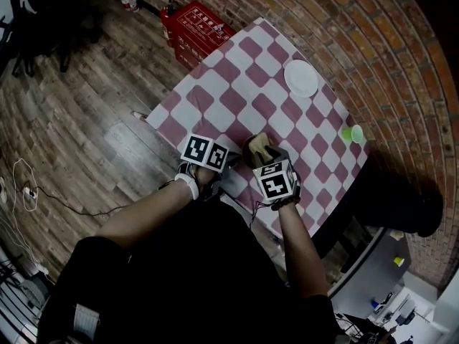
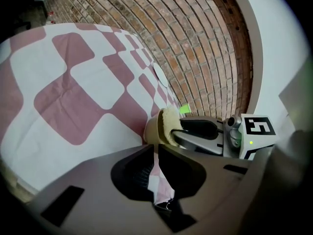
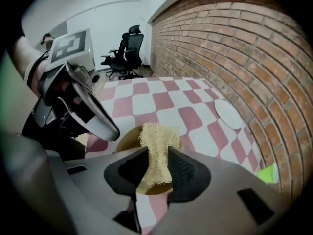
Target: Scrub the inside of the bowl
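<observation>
One bowl (image 3: 128, 137) under right jaws' sponge (image 3: 157, 153)

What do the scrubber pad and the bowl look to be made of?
Scrubber pad: pale yellow, coarse fibrous mesh with frayed edges, loofah-like, perhaps plant fibre or synthetic; it narrows where the right gripper pinches it. Bowl: tan, smooth, matte, no glare; wood, bamboo or plastic, can't tell which.

Print on the red box (image 1: 195, 27) is too small to read.
</observation>
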